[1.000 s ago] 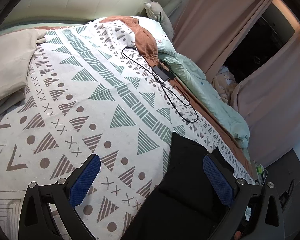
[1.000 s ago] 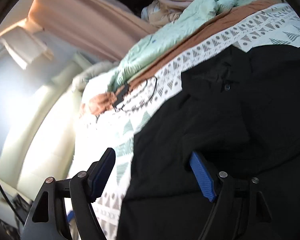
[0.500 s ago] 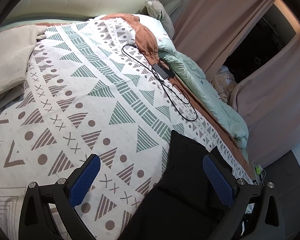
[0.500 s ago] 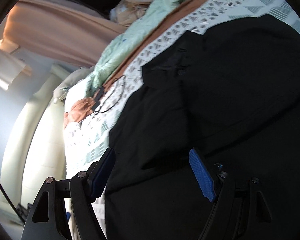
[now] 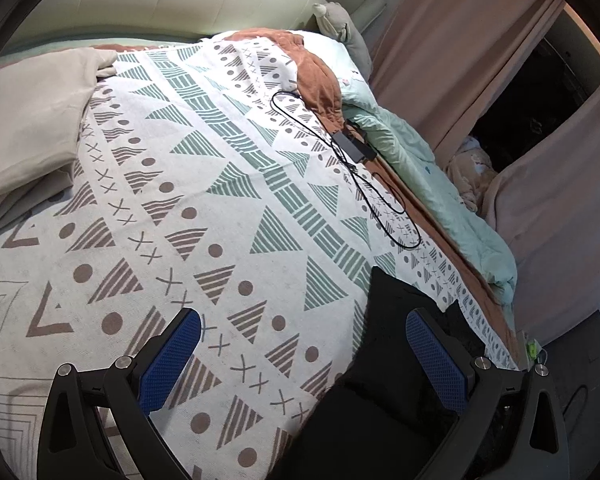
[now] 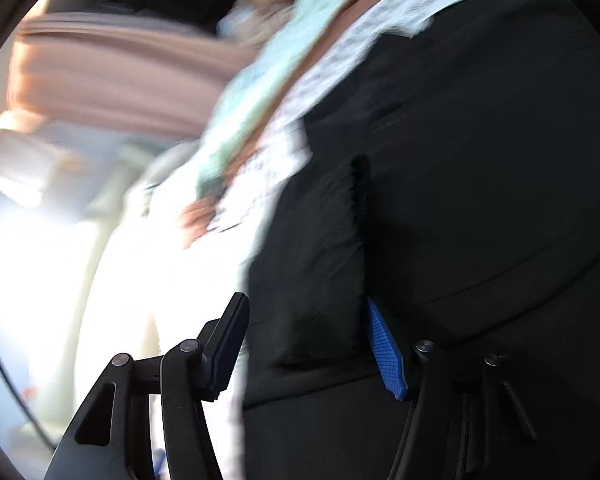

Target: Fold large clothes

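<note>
Black garment at the bed's right edge, one hand-held gripper closing on a fold of it.

Left wrist view: the left hand-held gripper (image 5: 302, 354) hangs wide and empty, angled down over the patterned bedspread (image 5: 204, 184); the black garment (image 5: 396, 364) lies by the bed's right edge, under its right-hand pad. It looks soft, limp and light, likely to sag, so an edge or corner seems the best hold. Right wrist view, blurred: the right hand-held gripper (image 6: 306, 346) points shallowly down, its jaws closing with a raised fold of the black garment (image 6: 480, 160) between them; whether the pads press yet I cannot tell.
</note>
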A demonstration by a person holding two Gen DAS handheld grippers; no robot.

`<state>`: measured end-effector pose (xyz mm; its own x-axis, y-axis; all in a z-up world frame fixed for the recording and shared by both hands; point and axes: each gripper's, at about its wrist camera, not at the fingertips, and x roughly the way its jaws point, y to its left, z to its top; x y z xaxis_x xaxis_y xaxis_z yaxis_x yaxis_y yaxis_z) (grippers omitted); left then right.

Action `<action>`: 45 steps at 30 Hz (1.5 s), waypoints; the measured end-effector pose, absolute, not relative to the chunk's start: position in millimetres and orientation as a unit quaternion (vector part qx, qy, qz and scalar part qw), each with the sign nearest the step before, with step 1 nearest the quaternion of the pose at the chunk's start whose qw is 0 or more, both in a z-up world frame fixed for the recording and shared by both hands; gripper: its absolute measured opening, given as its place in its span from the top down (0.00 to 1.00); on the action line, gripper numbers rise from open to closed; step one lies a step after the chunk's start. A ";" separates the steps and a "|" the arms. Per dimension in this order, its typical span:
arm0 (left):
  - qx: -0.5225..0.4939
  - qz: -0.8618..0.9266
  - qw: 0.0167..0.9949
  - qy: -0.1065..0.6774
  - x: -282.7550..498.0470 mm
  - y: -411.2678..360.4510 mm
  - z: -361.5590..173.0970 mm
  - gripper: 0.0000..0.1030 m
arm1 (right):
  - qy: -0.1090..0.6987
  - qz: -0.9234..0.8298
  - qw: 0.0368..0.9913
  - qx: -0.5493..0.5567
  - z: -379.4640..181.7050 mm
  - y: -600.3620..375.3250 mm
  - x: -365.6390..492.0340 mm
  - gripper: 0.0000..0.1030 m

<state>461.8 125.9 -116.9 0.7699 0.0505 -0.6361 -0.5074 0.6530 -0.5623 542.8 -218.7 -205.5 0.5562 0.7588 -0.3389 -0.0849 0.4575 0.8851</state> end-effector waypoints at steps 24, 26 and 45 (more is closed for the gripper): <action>-0.340 0.114 0.879 0.315 437.8 70.0 -70.5 0.00 | 0.391 0.159 0.840 0.339 -131.1 -261.1 457.4 0.18; -0.339 0.102 0.880 0.318 434.8 62.7 -63.0 0.00 | 0.378 0.150 0.849 0.338 -122.0 -278.1 440.2 0.06; -0.317 0.051 0.891 0.321 318.0 20.9 -60.0 0.01 | 0.336 0.043 0.878 0.338 -121.2 -369.4 276.0 0.05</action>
<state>318.0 20.9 -60.0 0.7884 -0.1138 -0.6045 -0.2940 0.7936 -0.5328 276.0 -369.4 -121.2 0.7709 0.3025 -0.5605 0.1512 0.7680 0.6224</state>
